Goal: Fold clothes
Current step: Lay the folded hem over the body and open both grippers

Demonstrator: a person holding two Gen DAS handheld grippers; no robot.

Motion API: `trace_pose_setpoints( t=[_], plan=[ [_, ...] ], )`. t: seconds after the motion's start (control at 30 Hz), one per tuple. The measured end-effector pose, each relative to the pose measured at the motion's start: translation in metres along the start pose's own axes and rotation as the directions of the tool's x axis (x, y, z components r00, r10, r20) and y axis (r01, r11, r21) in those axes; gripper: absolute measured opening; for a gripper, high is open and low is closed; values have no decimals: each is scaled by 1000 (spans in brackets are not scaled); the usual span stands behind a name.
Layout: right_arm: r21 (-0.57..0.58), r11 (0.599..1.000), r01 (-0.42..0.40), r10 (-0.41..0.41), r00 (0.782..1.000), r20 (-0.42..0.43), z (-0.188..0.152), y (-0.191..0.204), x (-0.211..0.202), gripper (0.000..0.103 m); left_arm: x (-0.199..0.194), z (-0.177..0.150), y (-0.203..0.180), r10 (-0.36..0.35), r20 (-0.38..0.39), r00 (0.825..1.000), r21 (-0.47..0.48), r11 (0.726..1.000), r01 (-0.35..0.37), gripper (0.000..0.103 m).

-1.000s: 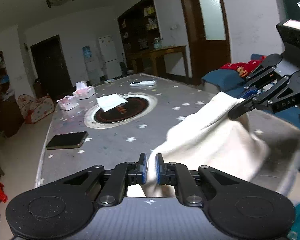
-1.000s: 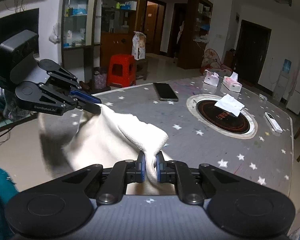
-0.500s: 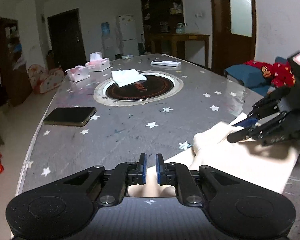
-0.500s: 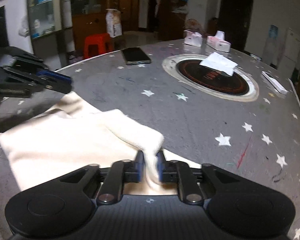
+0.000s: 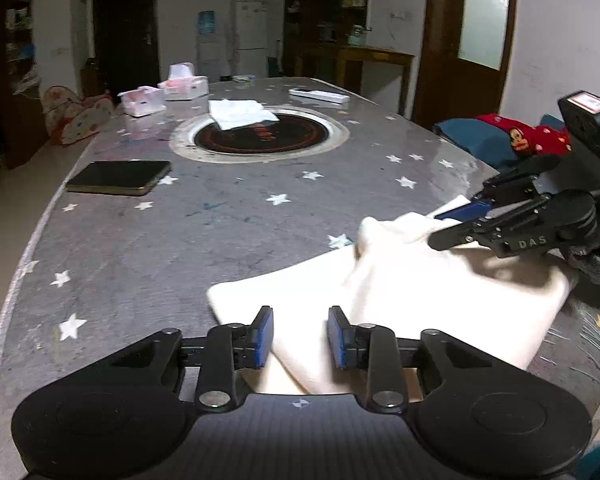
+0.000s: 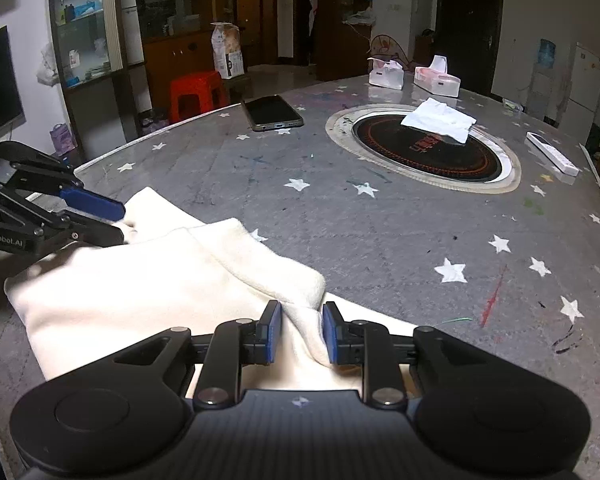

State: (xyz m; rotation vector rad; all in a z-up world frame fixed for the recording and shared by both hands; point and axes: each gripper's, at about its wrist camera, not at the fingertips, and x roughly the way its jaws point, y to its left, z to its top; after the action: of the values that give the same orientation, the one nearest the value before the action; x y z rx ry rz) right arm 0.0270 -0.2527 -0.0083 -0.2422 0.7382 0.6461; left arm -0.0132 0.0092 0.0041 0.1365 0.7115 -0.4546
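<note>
A cream-white garment [image 5: 428, 292] lies folded on the near end of the grey star-patterned table [image 5: 220, 232]; it also shows in the right wrist view [image 6: 140, 280]. My left gripper [image 5: 300, 336] is open, its blue pads standing either side of a fold of the cloth. My right gripper [image 6: 299, 332] is open too, with a ridge of cloth loose between its pads. Each gripper shows in the other's view, the right gripper [image 5: 456, 220] at the garment's far corner and the left gripper [image 6: 112, 220] at its left corner.
A black phone [image 5: 120, 178] lies at the table's left. A round inset burner [image 5: 260, 136] carries a white tissue [image 5: 240, 114]. Two tissue boxes [image 5: 184, 86] and a white remote [image 5: 320, 96] sit further back. A red stool [image 6: 198, 94] stands beyond the table edge.
The garment came down from hanging in the air onto the table. Both grippers lowered with it and opened, letting go of the cloth.
</note>
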Motion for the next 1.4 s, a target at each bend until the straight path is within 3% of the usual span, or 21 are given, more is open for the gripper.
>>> trace_pose_setpoints(
  t=[0.2,0.27,0.37,0.5,0.6,0.67,0.8,1.0,1.1,1.17,1.3,1.4],
  plan=[
    [5,1000,-2,2,1000,2,-1,2,0,20,9,0,5,-35,-26,999,-40,999,34,31],
    [-3,1000,6,-6,1000,7,0,4,-2,15,10,1,4,-31,-23,999,-44,999,30,14],
    [-20,999,26,-26,999,22,1,8,-4,10,3,3,2,-6,11,1000,-32,999,6,8],
    [-57,997,60,-56,996,73,11,14,-17,9,-19,11,-3,54,115,992,15,998,-56,7],
    [-74,994,83,-75,992,106,21,17,-16,9,-25,18,-6,130,200,971,40,989,-141,7],
    [-80,992,97,-87,989,120,27,18,-12,9,-14,18,-2,170,198,965,36,983,-181,7],
    [-58,992,112,-109,992,60,19,12,22,14,20,8,7,234,129,964,20,971,-238,8],
    [-9,992,126,-125,990,67,16,8,18,33,29,10,15,235,82,969,-10,972,-235,16],
    [9,993,119,-119,989,83,18,12,5,42,19,16,15,229,106,968,-41,973,-225,16],
    [37,995,92,-95,991,96,19,15,-3,44,11,20,10,185,132,974,-55,982,-179,16],
    [76,997,16,-23,995,95,20,22,-5,44,13,29,2,30,128,991,-88,996,-18,16],
    [91,996,14,-21,997,74,18,23,6,44,30,32,-1,-3,102,995,-88,996,12,16]
  ],
)
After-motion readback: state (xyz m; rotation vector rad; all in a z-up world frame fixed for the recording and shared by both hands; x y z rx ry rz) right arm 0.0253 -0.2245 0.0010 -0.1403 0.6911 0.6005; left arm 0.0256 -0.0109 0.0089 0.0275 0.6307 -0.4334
